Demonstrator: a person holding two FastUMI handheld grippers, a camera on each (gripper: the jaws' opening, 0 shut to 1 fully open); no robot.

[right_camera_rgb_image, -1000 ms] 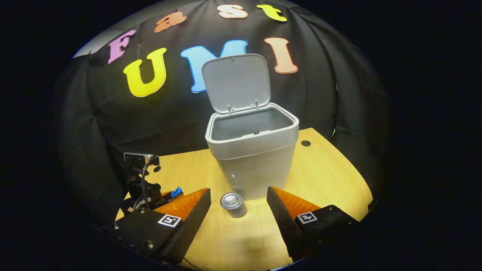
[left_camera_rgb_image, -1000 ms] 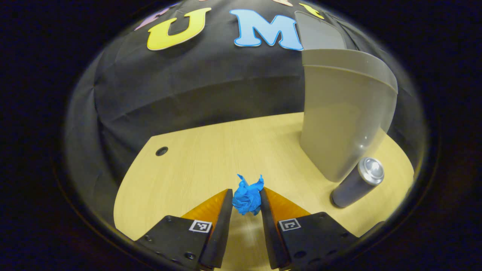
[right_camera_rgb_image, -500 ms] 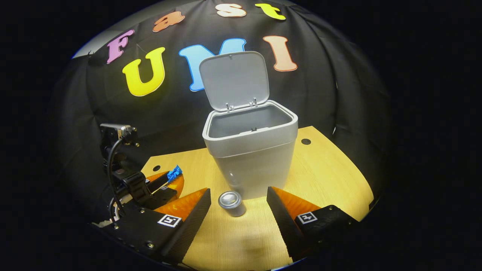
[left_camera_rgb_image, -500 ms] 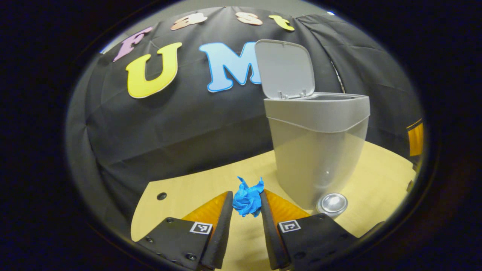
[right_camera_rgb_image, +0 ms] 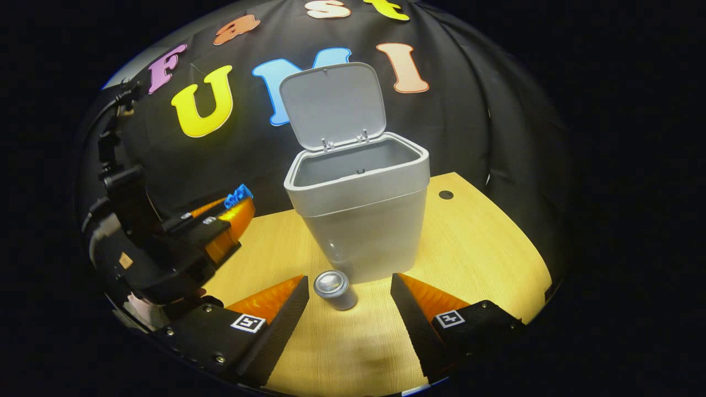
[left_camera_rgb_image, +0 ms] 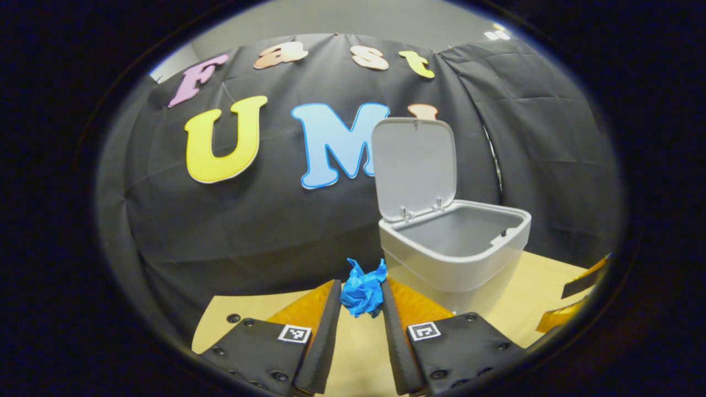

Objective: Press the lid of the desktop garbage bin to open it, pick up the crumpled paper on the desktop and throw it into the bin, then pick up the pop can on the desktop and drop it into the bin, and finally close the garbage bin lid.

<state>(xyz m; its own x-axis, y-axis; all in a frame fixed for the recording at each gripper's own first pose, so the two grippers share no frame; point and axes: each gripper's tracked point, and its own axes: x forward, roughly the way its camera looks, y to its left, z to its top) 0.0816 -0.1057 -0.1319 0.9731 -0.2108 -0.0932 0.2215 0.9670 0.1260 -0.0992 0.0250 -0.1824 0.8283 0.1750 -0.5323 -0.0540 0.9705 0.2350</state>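
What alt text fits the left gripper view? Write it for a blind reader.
The left gripper pinches a crumpled blue paper above a wooden desktop. Ahead to the right stands a grey garbage bin with its lid raised.

We counted 1 bin (right_camera_rgb_image: 364, 220) w/ 1 lid (right_camera_rgb_image: 331, 105), 1 paper ball (left_camera_rgb_image: 362, 291), 1 can (right_camera_rgb_image: 334, 289), 2 grippers (left_camera_rgb_image: 358, 309) (right_camera_rgb_image: 348, 300).

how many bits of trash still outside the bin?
2. The crumpled paper is pinched in the left gripper, raised beside the bin. The pop can stands on the desk before the bin.
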